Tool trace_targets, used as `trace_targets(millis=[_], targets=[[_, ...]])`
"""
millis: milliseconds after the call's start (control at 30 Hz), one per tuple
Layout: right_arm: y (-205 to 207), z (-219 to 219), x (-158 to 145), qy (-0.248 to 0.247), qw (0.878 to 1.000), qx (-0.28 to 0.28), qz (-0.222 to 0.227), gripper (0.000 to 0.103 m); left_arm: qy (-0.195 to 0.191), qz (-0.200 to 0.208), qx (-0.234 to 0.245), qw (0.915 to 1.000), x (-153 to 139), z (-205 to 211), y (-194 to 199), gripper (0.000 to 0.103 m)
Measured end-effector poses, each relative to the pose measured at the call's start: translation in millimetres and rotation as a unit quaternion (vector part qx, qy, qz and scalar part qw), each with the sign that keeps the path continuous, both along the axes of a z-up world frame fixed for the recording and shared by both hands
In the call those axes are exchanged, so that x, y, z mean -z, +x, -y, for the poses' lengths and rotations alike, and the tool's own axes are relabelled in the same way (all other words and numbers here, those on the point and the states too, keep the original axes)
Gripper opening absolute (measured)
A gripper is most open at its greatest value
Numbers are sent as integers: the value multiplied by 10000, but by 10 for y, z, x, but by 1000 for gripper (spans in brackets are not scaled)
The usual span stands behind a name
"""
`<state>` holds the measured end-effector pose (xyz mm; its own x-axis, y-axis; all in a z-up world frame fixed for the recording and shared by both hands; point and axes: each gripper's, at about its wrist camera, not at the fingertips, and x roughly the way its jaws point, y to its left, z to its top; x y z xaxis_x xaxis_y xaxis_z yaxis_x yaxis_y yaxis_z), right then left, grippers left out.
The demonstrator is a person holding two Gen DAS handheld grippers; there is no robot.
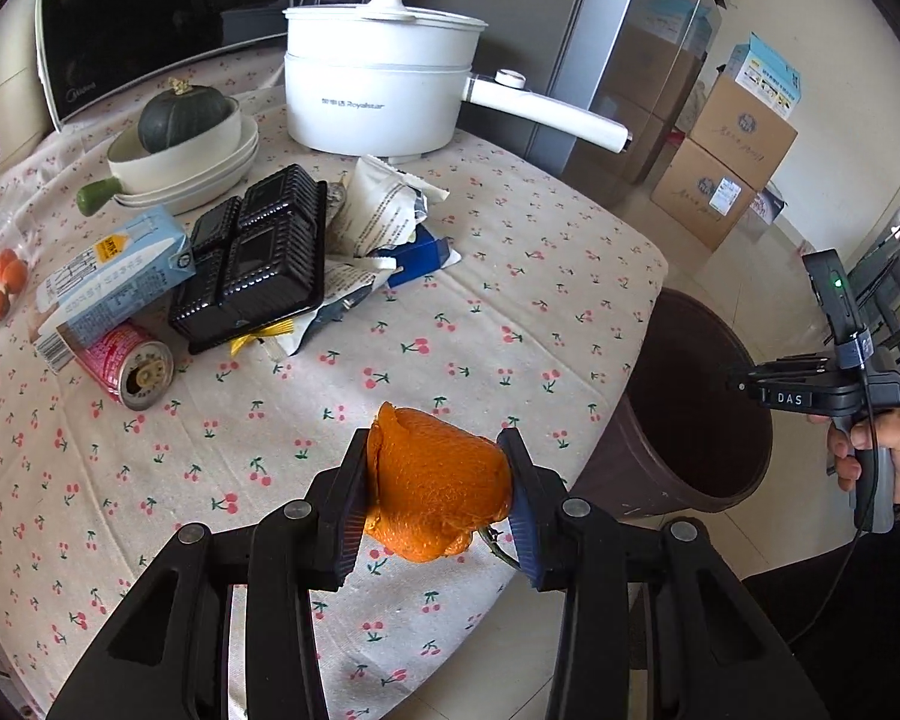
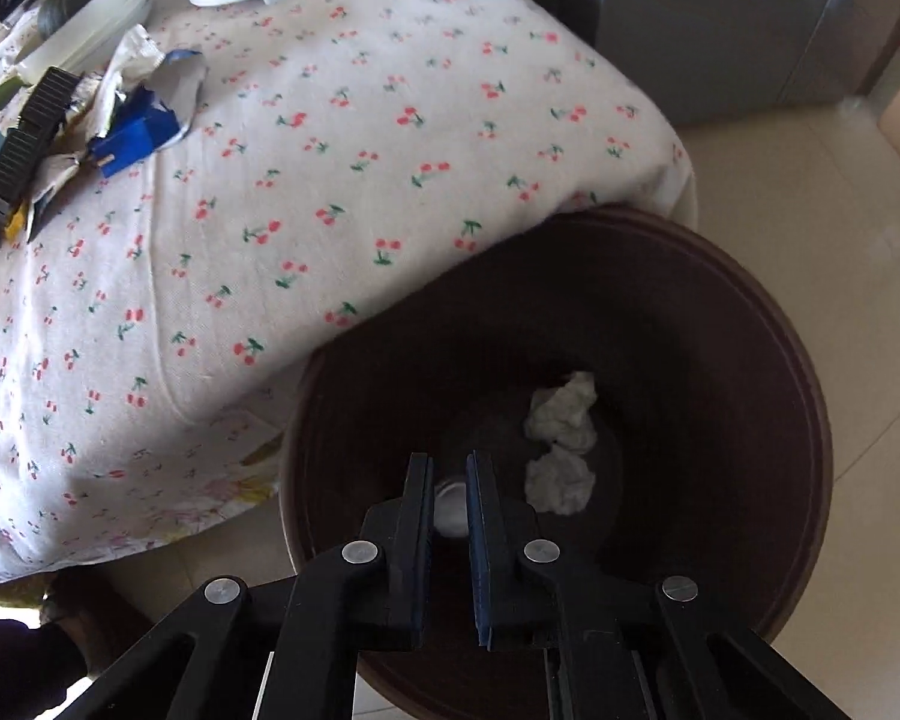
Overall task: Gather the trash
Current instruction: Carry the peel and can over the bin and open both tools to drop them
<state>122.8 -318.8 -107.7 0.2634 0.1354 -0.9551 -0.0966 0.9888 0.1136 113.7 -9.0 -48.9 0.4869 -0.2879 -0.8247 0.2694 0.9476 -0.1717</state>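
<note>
The left gripper (image 1: pixel 435 480) pinches an orange peel (image 1: pixel 438 480) between its two fingers, above the tablecloth (image 1: pixel 510 300). The right gripper (image 2: pixel 450 480) has a small gap between its fingers, nothing held, over the brown bin (image 2: pixel 750 360) with crumpled tissues (image 2: pixel 561 441) just past its fingertips.

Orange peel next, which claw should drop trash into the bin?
Left. The left claw already grips the orange peel near the bin; the right claw hangs above it, holding nothing.
</note>
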Motion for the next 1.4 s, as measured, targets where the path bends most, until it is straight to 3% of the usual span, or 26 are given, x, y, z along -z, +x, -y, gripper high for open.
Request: trace_targets(millis=[333, 533, 867, 967, 1033, 1067, 1400], targets=[[-167, 141, -45, -145, 9999, -36, 3, 10, -95, -195, 357, 9991, 80, 371, 73, 43], [-306, 403, -27, -370, 9993, 102, 46, 16, -213, -236, 957, 9949, 133, 1006, 153, 43], [-470, 859, 18, -481, 9981, 380, 73, 29, -356, -202, 1937, 9802, 371, 2015, 182, 44], [-508, 963, 46, -471, 9979, 440, 63, 31, -338, -217, 2041, 9781, 442, 2144, 206, 58], [-513, 977, 52, -479, 9977, 472, 47, 32, -206, -147, 2017, 9791, 482, 2190, 198, 97], [-517, 1002, 57, -478, 9977, 489, 44, 32, -241, -54, 2010, 9793, 480, 2181, 188, 101], [-510, 989, -5, -413, 9976, 542, 132, 46, -209, -82, 1458, 9891, 422, 1867, 322, 103]])
